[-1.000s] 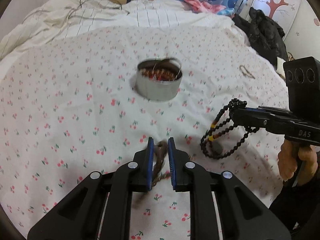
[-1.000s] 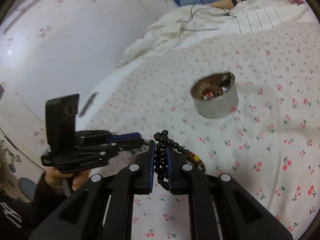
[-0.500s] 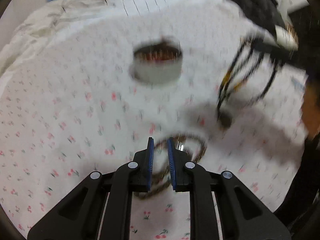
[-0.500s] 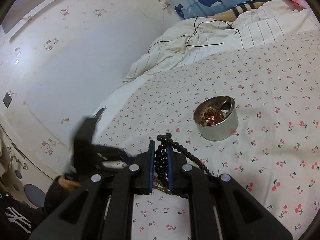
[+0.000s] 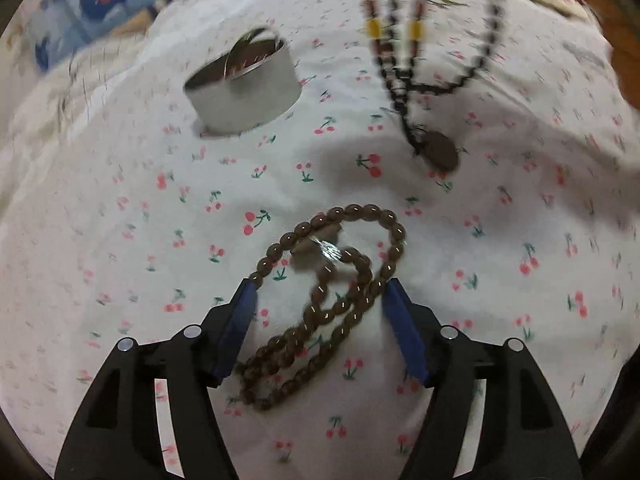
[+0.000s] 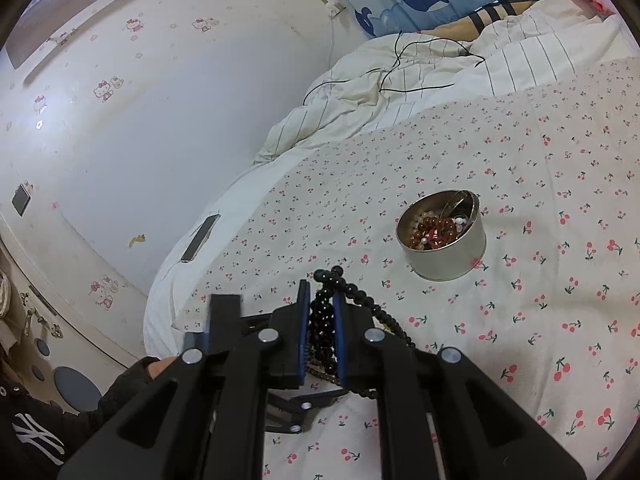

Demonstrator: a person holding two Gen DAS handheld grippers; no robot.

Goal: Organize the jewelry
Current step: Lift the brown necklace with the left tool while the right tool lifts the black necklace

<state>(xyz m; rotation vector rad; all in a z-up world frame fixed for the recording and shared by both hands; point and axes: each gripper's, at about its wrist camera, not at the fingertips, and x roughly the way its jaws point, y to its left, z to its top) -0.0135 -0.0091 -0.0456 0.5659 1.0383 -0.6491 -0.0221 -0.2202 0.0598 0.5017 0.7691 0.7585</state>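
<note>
Open cherry-print bedsheet [image 5: 120, 240] surrounds the left claw [image 5: 320, 300]; the metal tin [image 5: 244, 88] sits well ahead. Its jaws have just been opening, releasing the brown bead bracelet [image 5: 332, 300], which now lies loose between them. The right claw [image 6: 322, 320] stays clenched on the black bead necklace [image 6: 324, 320].
</note>
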